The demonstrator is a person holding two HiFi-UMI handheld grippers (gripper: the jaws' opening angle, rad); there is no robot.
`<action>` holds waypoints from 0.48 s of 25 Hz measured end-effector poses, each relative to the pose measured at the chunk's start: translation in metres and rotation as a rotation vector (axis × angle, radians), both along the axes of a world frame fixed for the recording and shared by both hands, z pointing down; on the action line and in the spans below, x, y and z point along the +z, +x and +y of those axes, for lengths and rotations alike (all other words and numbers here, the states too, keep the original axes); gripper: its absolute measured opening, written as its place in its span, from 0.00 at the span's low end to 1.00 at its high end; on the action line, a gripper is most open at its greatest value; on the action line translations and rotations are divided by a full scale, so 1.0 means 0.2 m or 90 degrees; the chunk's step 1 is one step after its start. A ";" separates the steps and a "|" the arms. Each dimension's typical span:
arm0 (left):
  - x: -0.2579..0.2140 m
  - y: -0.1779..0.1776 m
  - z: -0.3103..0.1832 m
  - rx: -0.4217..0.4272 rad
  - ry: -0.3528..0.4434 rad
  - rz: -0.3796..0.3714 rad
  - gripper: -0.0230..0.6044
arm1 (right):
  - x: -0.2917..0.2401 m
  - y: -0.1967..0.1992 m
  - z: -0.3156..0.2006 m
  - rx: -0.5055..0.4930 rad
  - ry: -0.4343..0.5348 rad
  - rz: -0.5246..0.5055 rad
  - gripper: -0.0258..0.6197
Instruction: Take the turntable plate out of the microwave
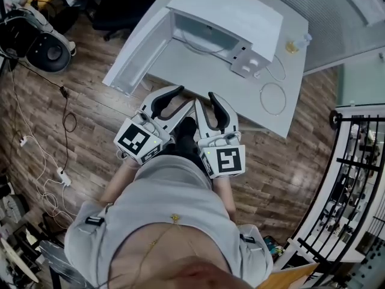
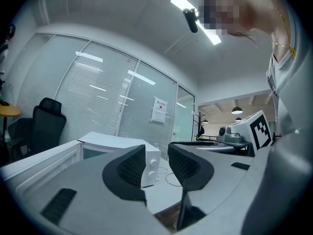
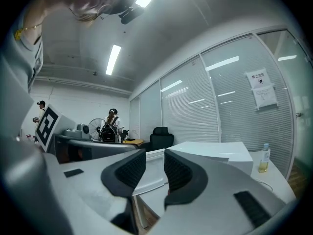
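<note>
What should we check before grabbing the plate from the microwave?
1. Microwave door open: ok.
2. Left gripper fingers apart, nothing between: ok.
3. Right gripper fingers apart, nothing between: ok.
4. Plate visible inside the microwave: cannot tell.
5. Grippers at the opening: not ok, both are at the table's near edge.
6. Cable loop out of the way: ok, it lies off to the side.

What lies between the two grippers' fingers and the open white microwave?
Only bare white tabletop: the head view shows nothing on it between the left gripper, the right gripper and the white box-shaped microwave, door swung open.
</note>
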State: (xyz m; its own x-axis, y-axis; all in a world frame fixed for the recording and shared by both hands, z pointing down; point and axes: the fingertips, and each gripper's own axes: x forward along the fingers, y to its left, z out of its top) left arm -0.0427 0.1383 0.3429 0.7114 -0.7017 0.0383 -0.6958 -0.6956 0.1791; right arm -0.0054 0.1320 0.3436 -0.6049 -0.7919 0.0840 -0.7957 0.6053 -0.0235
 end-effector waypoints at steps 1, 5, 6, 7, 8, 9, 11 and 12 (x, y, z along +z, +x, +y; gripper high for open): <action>0.00 0.00 -0.04 -0.002 0.000 0.000 0.28 | 0.00 0.00 -0.04 -0.003 0.002 -0.001 0.23; -0.02 0.01 -0.23 -0.009 0.002 -0.001 0.28 | -0.01 0.02 -0.22 -0.011 0.005 0.002 0.23; -0.02 0.02 -0.28 -0.010 0.001 -0.001 0.28 | -0.02 0.02 -0.27 -0.012 0.005 0.004 0.23; -0.02 0.02 -0.33 -0.011 0.000 -0.002 0.28 | -0.02 0.02 -0.32 -0.013 0.005 0.004 0.23; -0.02 0.03 -0.37 -0.009 -0.001 -0.004 0.28 | -0.02 0.03 -0.36 -0.014 0.005 0.004 0.23; -0.02 0.04 -0.42 -0.006 -0.002 -0.007 0.28 | -0.02 0.03 -0.40 -0.014 0.004 0.003 0.23; -0.01 0.05 -0.50 -0.004 -0.004 -0.009 0.28 | -0.02 0.04 -0.49 -0.013 0.001 -0.001 0.23; 0.00 0.06 -0.54 -0.003 -0.006 -0.008 0.28 | -0.01 0.05 -0.53 -0.012 -0.001 -0.003 0.23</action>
State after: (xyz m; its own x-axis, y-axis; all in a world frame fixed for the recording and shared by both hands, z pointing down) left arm -0.0316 0.0294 0.3421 0.7079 -0.7042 0.0547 -0.7010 -0.6909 0.1768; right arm 0.0044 0.0262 0.3414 -0.6207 -0.7798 0.0818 -0.7835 0.6207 -0.0285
